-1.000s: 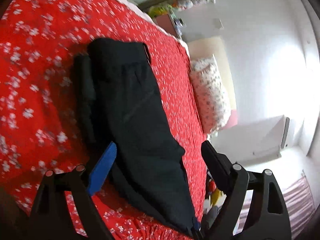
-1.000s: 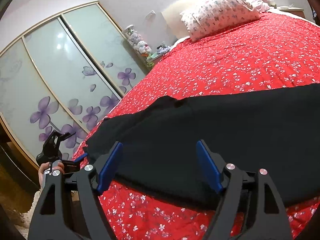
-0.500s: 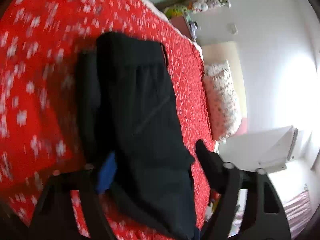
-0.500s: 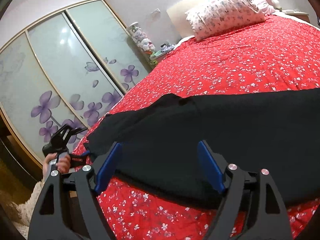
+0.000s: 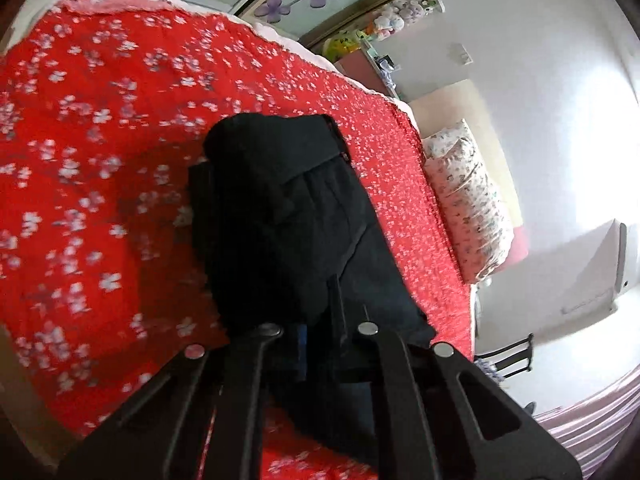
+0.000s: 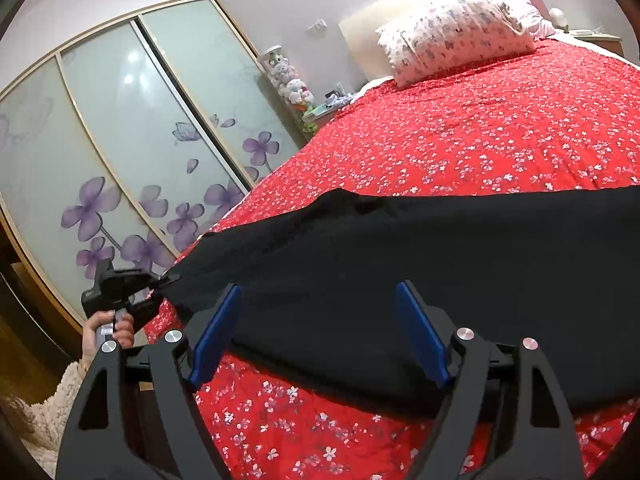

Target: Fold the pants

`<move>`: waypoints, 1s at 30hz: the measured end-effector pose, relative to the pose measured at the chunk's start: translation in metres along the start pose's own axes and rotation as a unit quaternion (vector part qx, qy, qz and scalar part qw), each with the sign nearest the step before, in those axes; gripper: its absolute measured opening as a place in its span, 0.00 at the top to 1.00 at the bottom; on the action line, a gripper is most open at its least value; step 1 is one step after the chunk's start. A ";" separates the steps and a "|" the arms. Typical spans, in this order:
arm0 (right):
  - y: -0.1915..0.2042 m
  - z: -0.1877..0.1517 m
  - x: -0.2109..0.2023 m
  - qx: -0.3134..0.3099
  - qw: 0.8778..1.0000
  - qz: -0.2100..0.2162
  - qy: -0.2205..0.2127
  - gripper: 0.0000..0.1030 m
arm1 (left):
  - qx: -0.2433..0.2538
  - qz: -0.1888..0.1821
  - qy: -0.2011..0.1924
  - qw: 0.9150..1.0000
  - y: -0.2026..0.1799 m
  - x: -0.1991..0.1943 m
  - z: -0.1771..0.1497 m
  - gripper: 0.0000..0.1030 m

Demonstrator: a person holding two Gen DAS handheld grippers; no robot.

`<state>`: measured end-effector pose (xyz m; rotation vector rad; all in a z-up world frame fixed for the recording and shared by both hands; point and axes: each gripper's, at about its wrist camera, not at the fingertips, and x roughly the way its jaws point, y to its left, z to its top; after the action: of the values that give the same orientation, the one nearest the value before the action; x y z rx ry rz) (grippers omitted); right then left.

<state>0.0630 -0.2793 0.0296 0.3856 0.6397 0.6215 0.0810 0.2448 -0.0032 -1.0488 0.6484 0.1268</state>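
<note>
Black pants [image 6: 460,272] on red bedspread [image 6: 480,140]; left gripper [image 5: 320,336] clamped on pants hem, right gripper [image 6: 316,336] wide

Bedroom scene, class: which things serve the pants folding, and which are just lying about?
Job:
- black fabric pants
- left gripper, shut on the pant end
- right gripper, open
- red floral bedspread, the work surface

Lying about:
- floral pillow
- soft toys
- purple-flowered wardrobe doors

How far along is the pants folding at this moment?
Early. Done: the black pants lie lengthwise on the red bedspread, apparently already doubled leg over leg. In hand: the left gripper has just closed on the fabric at one end; the right gripper stands open over the near edge. Left: the crosswise folds.
</note>
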 end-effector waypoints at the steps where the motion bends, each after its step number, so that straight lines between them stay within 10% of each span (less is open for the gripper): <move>1: -0.001 0.000 -0.001 0.002 1.000 0.000 -0.001 0.22 | 0.002 0.010 0.001 1.000 0.005 0.003 0.000 0.93; 7: -0.004 0.002 -0.011 0.000 0.999 -0.031 -0.015 0.22 | 0.075 0.050 -0.021 0.996 -0.007 0.021 0.000 0.80; 13: -0.043 0.012 -0.042 0.062 0.990 -0.105 -0.070 0.22 | 0.116 0.070 -0.140 0.981 -0.039 -0.040 -0.027 0.37; 17: -0.115 0.001 -0.047 0.180 0.954 -0.241 -0.010 0.27 | 0.200 0.026 -0.117 0.972 -0.085 -0.041 -0.066 0.13; 23: -0.116 0.011 -0.100 0.169 0.954 -0.225 -0.104 0.29 | 0.311 -0.044 -0.043 0.949 -0.131 0.009 -0.129 0.06; 30: -0.198 -0.003 -0.239 0.275 0.855 -0.343 -0.276 0.34 | 0.331 -0.035 -0.009 0.943 -0.116 0.043 -0.150 0.06</move>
<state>-0.0080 -0.5813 0.0295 0.7859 0.3410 -0.3817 0.0959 0.0513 0.0118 -0.4178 0.5758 -0.1399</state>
